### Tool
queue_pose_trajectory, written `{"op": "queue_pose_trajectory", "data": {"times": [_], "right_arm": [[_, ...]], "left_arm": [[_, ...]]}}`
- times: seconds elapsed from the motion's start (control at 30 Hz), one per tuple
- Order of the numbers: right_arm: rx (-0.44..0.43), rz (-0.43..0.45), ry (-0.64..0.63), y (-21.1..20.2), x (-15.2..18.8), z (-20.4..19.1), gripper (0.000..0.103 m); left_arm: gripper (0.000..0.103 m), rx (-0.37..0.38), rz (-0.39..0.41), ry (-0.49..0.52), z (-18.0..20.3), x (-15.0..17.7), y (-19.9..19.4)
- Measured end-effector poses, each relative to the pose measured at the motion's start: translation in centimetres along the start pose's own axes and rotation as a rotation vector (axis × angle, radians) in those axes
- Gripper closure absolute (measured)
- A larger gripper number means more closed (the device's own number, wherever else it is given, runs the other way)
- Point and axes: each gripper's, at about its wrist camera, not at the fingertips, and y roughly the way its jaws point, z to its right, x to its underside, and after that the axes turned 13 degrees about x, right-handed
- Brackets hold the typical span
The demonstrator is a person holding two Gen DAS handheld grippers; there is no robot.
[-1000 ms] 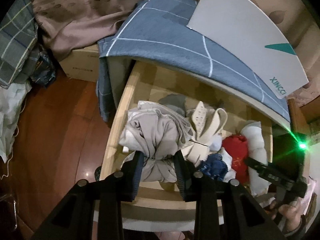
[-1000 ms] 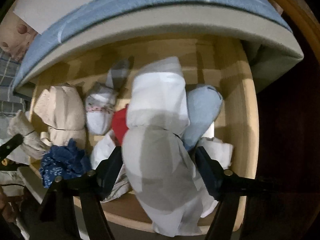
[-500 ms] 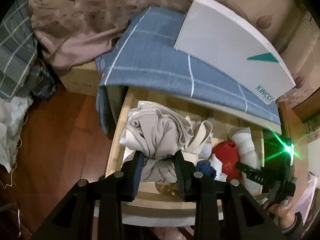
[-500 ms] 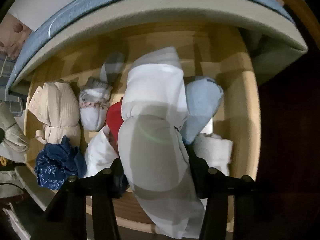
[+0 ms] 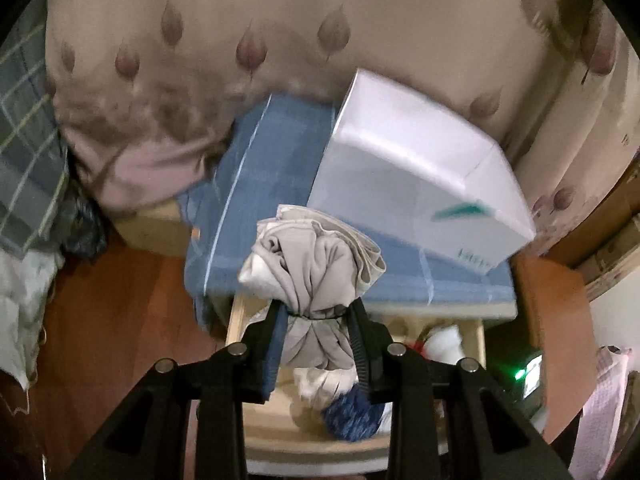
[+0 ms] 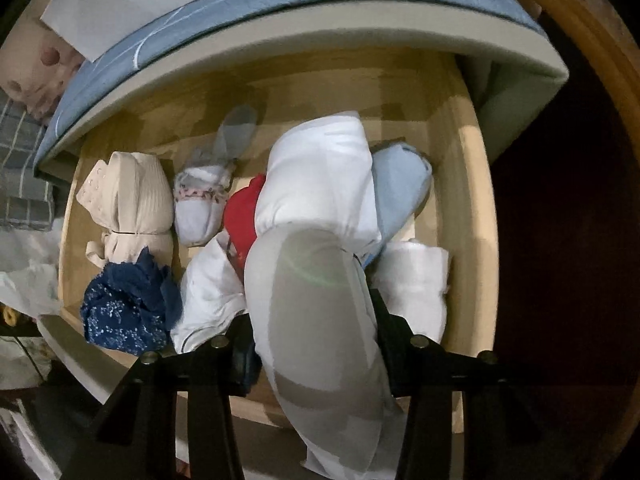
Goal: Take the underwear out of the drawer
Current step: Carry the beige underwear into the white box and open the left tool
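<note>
My left gripper [image 5: 316, 312] is shut on a grey-beige tied underwear bundle [image 5: 316, 264], held up above the open wooden drawer [image 5: 478, 336]. In the right wrist view the drawer [image 6: 472, 200] holds rolled clothes. A long white roll [image 6: 316, 200] lies between the closing jaws of my right gripper [image 6: 312, 312], and the pads press into its sides. Around it lie a red piece [image 6: 242, 216], a light blue roll [image 6: 400, 188], a beige bundle [image 6: 132, 200], a navy dotted piece [image 6: 124, 312] and a small white sock pair [image 6: 200, 208].
A blue checked cloth [image 5: 272, 184] covers the cabinet top, with a white box [image 5: 412, 176] on it. A leaf-patterned curtain [image 5: 280, 20] hangs behind. Reddish wooden floor [image 5: 112, 312] lies to the left. A device with a green light [image 5: 528, 372] glows at the right.
The left gripper has risen with the grey-beige bundle, out of the drawer and up in front of the cabinet top. The right jaws have closed in on the white roll.
</note>
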Motion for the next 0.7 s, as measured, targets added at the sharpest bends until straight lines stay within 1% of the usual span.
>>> {"op": "queue_pose_trajectory", "data": {"times": [0.1,0.23,0.33,0.4,0.5,0.57,0.7], "right_arm": [[0.009,-0.010,-0.005,0.2,-0.3,-0.6,0.061],[0.028,0.005,-0.021,0.0,-0.2,-0.9,0.061],[0.026,0.004,-0.014,0.2,-0.3,-1.2,0.061],[0.024,0.003,-0.010,0.2,-0.4,-1.2,0.061],[0.024,0.006,-0.011,0.2,-0.3,-1.1,0.061],[0.017,0.007,-0.009,0.2,-0.3,-1.0,0.061],[-0.006,-0.002,0.009,0.4,-0.4,-0.6,0.061]], "left_arm": [[0.072,0.021,0.067,0.042,1.6,-3.4,-1.7],[0.072,0.048,0.172,0.125,4.3,-7.6,-3.1],[0.072,0.081,0.228,0.187,6.3,-10.8,-2.9],[0.072,0.085,0.242,0.217,7.2,-12.5,-2.1],[0.072,0.080,0.218,0.263,8.2,-14.5,0.6],[0.072,0.075,0.162,0.268,8.3,-15.3,3.2],[0.072,0.036,0.052,0.237,7.3,-15.8,8.5]]}}
